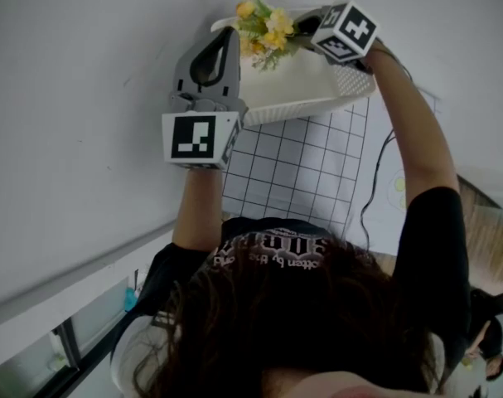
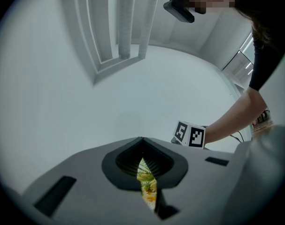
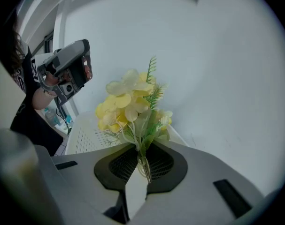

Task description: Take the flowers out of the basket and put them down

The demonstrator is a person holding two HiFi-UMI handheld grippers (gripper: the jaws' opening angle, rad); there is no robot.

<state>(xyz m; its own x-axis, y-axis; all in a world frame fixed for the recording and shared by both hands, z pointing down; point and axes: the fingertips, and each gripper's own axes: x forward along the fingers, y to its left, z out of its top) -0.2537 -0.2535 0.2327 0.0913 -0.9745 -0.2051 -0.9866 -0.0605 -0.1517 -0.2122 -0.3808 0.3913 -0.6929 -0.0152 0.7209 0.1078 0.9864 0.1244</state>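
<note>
A bunch of yellow artificial flowers (image 1: 263, 30) with green leaves stands above the white perforated basket (image 1: 317, 98). My right gripper (image 1: 313, 27) is shut on its thin stems, and in the right gripper view (image 3: 143, 165) the flowers (image 3: 130, 102) rise straight up from the jaws, with the basket (image 3: 86, 137) behind them. My left gripper (image 1: 228, 36) is at the basket's left end. Its jaws (image 2: 144, 172) are shut down to a thin slit, through which a strip of the flowers (image 2: 147, 184) shows. Whether it touches the basket is unclear.
A white mat with a black grid (image 1: 301, 164) lies under the basket on the pale surface. A dark cable (image 1: 371, 189) runs along the mat's right side. The person's head and dark sleeves fill the lower part of the head view.
</note>
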